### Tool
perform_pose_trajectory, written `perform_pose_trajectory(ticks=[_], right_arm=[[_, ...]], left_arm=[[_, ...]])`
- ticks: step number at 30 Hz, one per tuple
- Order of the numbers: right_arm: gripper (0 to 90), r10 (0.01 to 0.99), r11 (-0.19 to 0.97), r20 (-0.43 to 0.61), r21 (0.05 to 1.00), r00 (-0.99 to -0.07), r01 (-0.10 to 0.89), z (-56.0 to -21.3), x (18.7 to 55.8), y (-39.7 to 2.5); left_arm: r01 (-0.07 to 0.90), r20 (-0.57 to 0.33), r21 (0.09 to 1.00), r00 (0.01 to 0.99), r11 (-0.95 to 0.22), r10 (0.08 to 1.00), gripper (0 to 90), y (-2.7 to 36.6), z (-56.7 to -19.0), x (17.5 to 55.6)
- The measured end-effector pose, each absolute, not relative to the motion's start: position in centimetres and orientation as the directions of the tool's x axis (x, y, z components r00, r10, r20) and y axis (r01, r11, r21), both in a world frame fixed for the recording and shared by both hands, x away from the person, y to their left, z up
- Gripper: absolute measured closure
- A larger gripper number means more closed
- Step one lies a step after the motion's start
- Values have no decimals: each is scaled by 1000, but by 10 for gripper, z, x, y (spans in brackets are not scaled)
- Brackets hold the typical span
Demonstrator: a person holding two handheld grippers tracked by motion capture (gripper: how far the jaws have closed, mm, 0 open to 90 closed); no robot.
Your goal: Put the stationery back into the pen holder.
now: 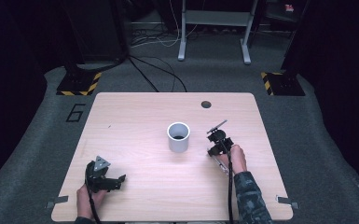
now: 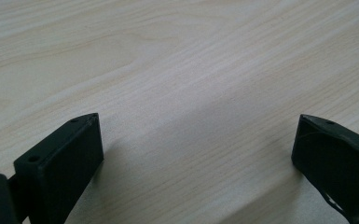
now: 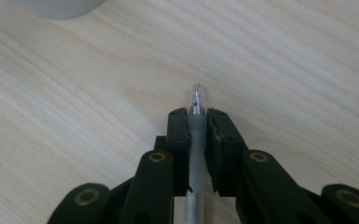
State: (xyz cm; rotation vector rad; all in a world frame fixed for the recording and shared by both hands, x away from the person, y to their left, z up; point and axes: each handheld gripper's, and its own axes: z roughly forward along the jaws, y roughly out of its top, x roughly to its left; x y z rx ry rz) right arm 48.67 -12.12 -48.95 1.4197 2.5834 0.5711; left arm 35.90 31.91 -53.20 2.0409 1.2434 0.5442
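High view: one white cup mid-table, upright; right gripper just beside it on its right, left gripper well apart near the front edge. Left gripper view: jaws spread wide over bare wood, nothing between them. Right gripper view: jaws clamped on one clear pen, tip poking past the fingertips, cup rim at the top left. Pen looks light, stiff, smooth plastic, likely slippery; gripping the barrel near the tip looks sound.

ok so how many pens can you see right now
1, a clear pen clamped between the right gripper's jaws, tip pointing forward over the table, beside the white cup. More may sit hidden inside the cup.
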Motion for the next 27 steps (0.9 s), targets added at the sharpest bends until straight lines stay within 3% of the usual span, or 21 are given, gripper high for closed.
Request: perform_pose_trajectory(ticks=[6,14,27], right_arm=[[803,844,430,101,460,-527,777,-488,476,-129],[802,828,447,68,520,-557,728,-469,464,-138],[803,815,314,134,715,-563,625,-428,441,-168]], left_arm=[[603,11,729,461,-323,887,19,320,-532,359],[603,12,729,462,-324,887,19,320,-532,359],[603,14,727,463,-327,886,19,320,-532,359]])
